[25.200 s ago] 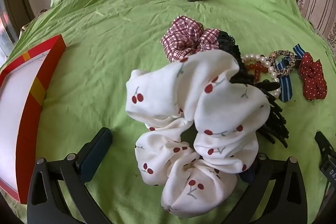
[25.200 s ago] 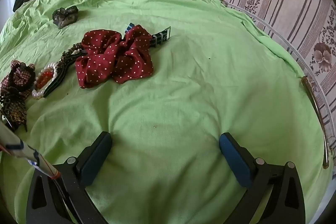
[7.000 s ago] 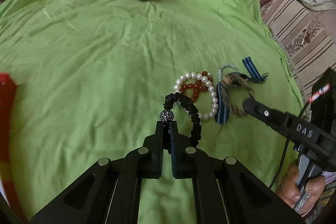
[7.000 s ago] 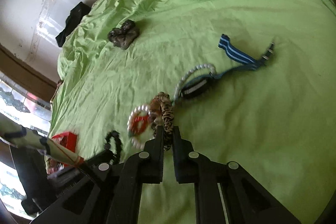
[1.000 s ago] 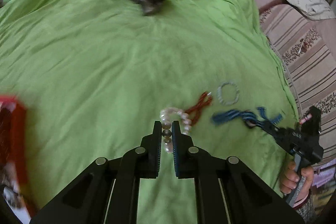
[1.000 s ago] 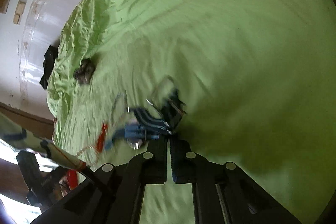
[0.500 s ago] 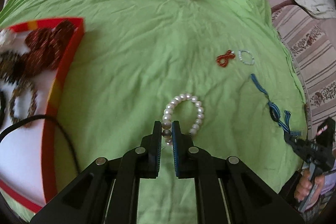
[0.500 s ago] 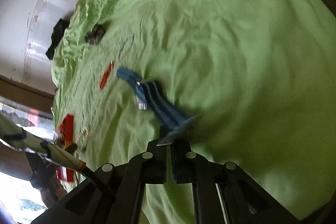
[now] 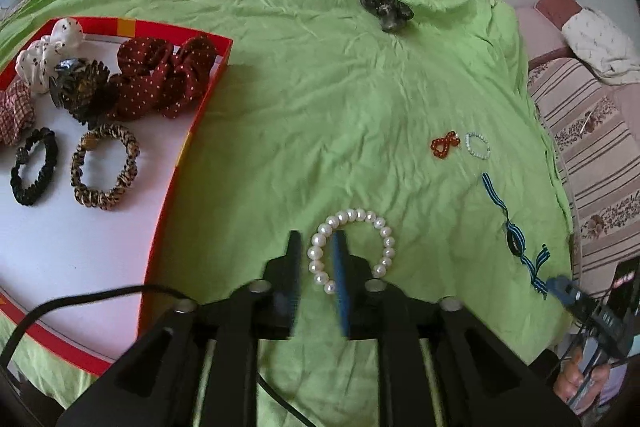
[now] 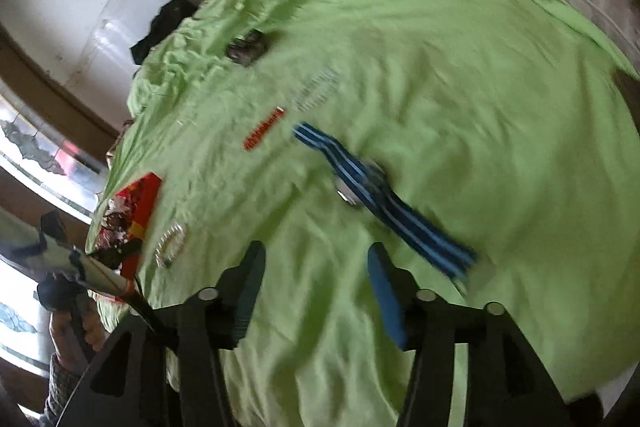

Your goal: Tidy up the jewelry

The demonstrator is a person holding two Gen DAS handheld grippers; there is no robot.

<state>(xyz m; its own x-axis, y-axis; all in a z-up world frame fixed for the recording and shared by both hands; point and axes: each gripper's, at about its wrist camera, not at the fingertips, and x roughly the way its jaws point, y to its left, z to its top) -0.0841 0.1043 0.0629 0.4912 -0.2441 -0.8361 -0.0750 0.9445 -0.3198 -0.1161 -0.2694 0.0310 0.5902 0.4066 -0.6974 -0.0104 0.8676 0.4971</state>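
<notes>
The left gripper [image 9: 316, 255] hangs low over the wrinkled lime-green bedsheet [image 9: 320, 99] with its jaws opening, a narrow gap between them. One side of the white pearl bead bracelet [image 9: 352, 247] lies in that gap; the pads no longer press it, and the rest of the loop rests on the sheet just right of the blue pad.

Left of the pearl bracelet sits the shallow red-rimmed white tray [image 9: 188, 147]. It holds a tiger-striped fabric hair tie [image 9: 105, 167], a black braided hair band [image 9: 34, 167], a dark red polka-dot scrunchie [image 9: 164, 79], a brown claw clip [image 9: 82, 93] and a white cherry-print scrunchie [image 9: 48, 47].

Right of the pearl bracelet lies the blue striped ribbon strap [image 9: 514, 231]. The right gripper [image 10: 316, 291] hovers just beside its near end, jaws opening and about half apart, bare sheet between them.

Beyond the pearl bracelet, well apart, rest a small red bead bracelet [image 9: 444, 145] and a thin pale-blue bead ring [image 9: 478, 145] side by side. Farthest off sits a dark mottled hair clip [image 9: 386, 9].
</notes>
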